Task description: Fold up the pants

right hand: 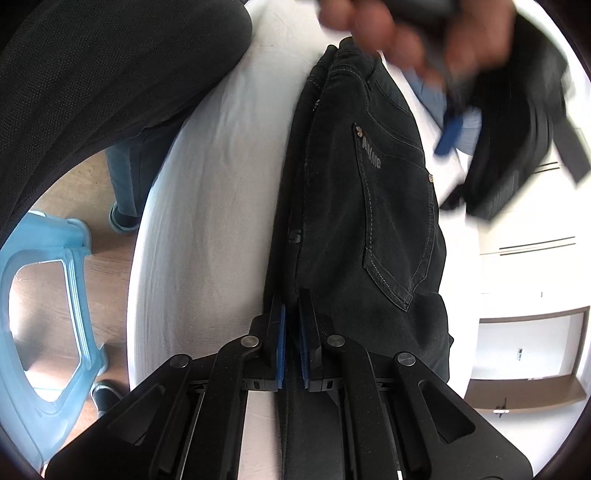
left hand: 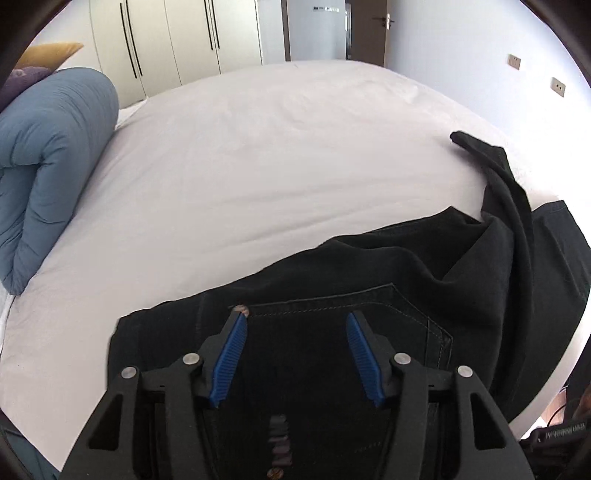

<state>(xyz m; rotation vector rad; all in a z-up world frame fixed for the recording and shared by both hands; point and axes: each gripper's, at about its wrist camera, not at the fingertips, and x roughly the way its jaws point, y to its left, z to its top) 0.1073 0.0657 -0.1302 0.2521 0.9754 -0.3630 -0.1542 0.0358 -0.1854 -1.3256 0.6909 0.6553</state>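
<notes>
Directly beneath the released left tool [left hand: 295,315], the black denim pants [left hand: 332,295] lie on the white-sheeted bed [left hand: 258,147] while the right tool [right hand: 291,306] grips their edge clenched, so a fold is judged under way and next requires the left tool to grasp fabric.

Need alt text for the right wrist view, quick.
The right tongs are shut on an edge of black pants that lie on a white bed. Above, a blurred hand holds the left tongs.
</notes>
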